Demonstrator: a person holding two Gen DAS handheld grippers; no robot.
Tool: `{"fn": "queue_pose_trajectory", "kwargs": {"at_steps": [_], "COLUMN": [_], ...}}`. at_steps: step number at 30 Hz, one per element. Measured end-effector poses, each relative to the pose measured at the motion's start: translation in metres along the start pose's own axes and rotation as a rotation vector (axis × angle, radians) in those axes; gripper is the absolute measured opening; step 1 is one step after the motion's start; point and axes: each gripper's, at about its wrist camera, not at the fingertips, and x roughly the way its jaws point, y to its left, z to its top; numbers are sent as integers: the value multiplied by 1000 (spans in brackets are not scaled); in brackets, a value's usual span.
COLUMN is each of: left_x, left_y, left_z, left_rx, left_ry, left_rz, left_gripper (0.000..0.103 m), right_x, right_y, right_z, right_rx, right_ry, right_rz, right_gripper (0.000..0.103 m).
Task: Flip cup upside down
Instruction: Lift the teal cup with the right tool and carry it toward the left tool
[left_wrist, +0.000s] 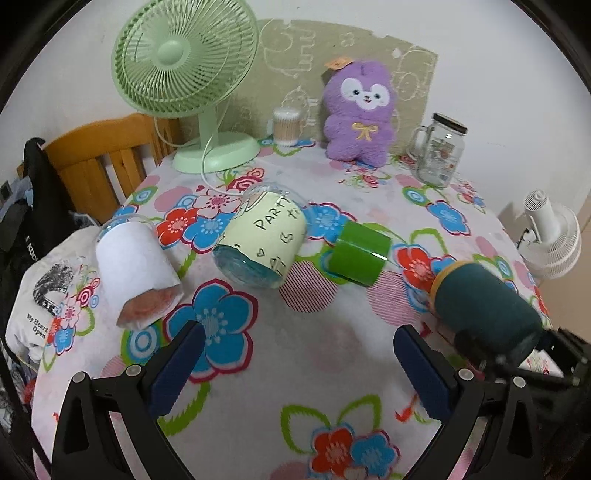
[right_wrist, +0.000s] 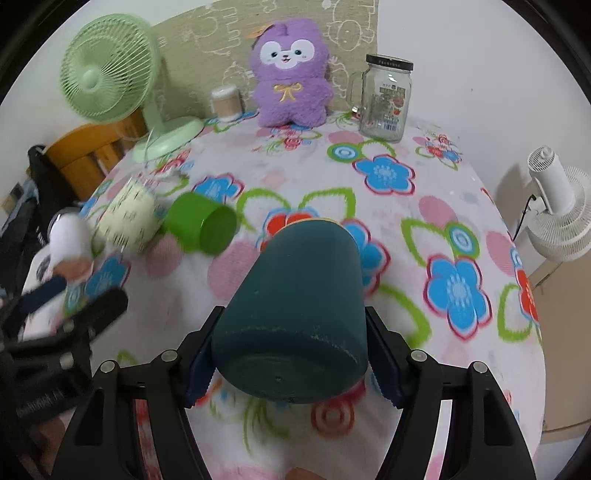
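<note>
My right gripper (right_wrist: 291, 354) is shut on a dark teal cup (right_wrist: 299, 295), held tilted with its base toward the camera and its rim pointing away over the floral tablecloth (right_wrist: 424, 206). The same cup (left_wrist: 487, 310) shows at the right of the left wrist view. My left gripper (left_wrist: 299, 365) is open and empty above the cloth. A green cup (left_wrist: 360, 254) lies on its side. A cream "PARTY" cup (left_wrist: 262, 240) and a white cup (left_wrist: 136, 273) also lie tipped over.
At the back stand a green desk fan (left_wrist: 184, 74), a purple plush toy (left_wrist: 358, 110), a glass jar mug (left_wrist: 439, 151) and a cotton swab box (left_wrist: 286, 127). A white fan (left_wrist: 550, 236) is off the table's right edge, a wooden chair (left_wrist: 103, 155) on the left.
</note>
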Motion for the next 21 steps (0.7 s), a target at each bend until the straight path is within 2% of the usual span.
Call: {"fn": "queue_pose_trajectory", "kwargs": {"at_steps": [5,12,21], "left_x": [-21,-53,-80], "left_y": [-7,-12,-14], "left_z": [-14,-47,-74], "left_rx": [25,59,79], "left_ry": [-11,-22,-30], "left_rz": [-13,-17,-40], "left_gripper": [103,103,103], "right_x": [-19,-50,-76], "right_y": [3,9,14], "right_z": [-28,-67,-113], "right_rx": [-20,-66,-103], "right_ry": [9,-2,12], "right_rz": [17,3,-31], "right_gripper": [73,73,72]}}
